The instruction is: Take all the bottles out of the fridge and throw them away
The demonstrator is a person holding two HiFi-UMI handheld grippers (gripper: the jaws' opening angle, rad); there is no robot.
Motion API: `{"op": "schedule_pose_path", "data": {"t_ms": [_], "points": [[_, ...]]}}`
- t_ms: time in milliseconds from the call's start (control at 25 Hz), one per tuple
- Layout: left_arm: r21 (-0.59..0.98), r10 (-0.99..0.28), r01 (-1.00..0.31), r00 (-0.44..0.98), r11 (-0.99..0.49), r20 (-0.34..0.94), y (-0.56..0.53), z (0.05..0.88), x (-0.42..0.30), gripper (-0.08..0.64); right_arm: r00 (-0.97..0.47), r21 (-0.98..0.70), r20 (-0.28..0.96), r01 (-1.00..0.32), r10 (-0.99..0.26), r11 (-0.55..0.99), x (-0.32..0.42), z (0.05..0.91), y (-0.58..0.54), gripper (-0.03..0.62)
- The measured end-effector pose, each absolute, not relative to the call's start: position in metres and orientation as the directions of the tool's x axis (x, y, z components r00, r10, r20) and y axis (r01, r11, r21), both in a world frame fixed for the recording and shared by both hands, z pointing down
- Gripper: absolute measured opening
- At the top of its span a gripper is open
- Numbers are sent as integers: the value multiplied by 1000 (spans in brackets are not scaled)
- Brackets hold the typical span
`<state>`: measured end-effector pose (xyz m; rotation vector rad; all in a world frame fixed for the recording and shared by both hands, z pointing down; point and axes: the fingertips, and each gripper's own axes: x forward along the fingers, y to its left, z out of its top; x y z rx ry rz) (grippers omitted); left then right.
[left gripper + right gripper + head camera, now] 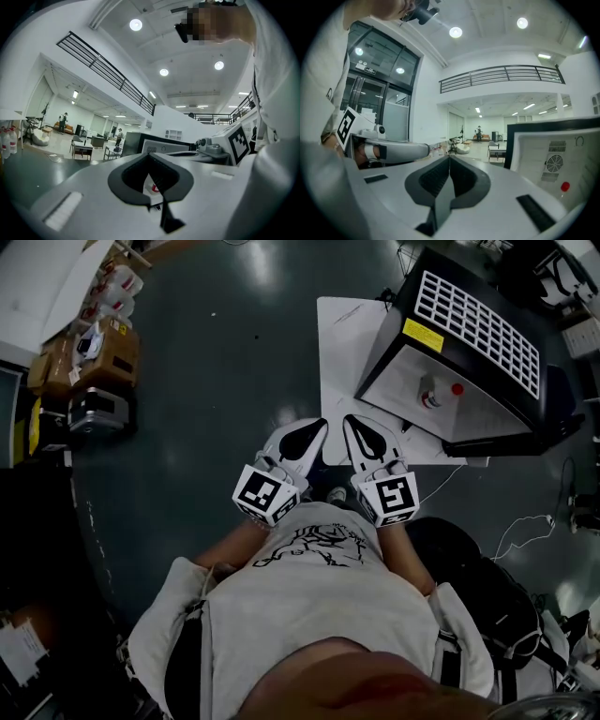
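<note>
Since the small pale bottle [430, 396] and the red cap just beside it sit in the open white inside of the black box-shaped fridge with a white slatted grille [478, 320], which rests on a white sheet [342, 343] on the dark floor, the emptying looks not yet begun. The left hand-held gripper [319, 427] and right hand-held gripper [352, 426] are both closed on nothing, side by side near the person's chest and well apart from the bottle. Reaching in with jaws pressed together would likely topple the bottle or push it deeper, and 2 grippers in that opening could collide.
</note>
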<state>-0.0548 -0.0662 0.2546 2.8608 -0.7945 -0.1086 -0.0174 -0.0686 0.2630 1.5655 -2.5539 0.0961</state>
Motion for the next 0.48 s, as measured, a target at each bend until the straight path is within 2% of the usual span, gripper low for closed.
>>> {"op": "schedule_pose_path", "data": {"t_ms": [480], "points": [[172, -447, -435, 894, -884, -35, -41, 249, 5, 9, -377, 31, 142, -922, -915, 385, 37, 257, -42, 11]]}}
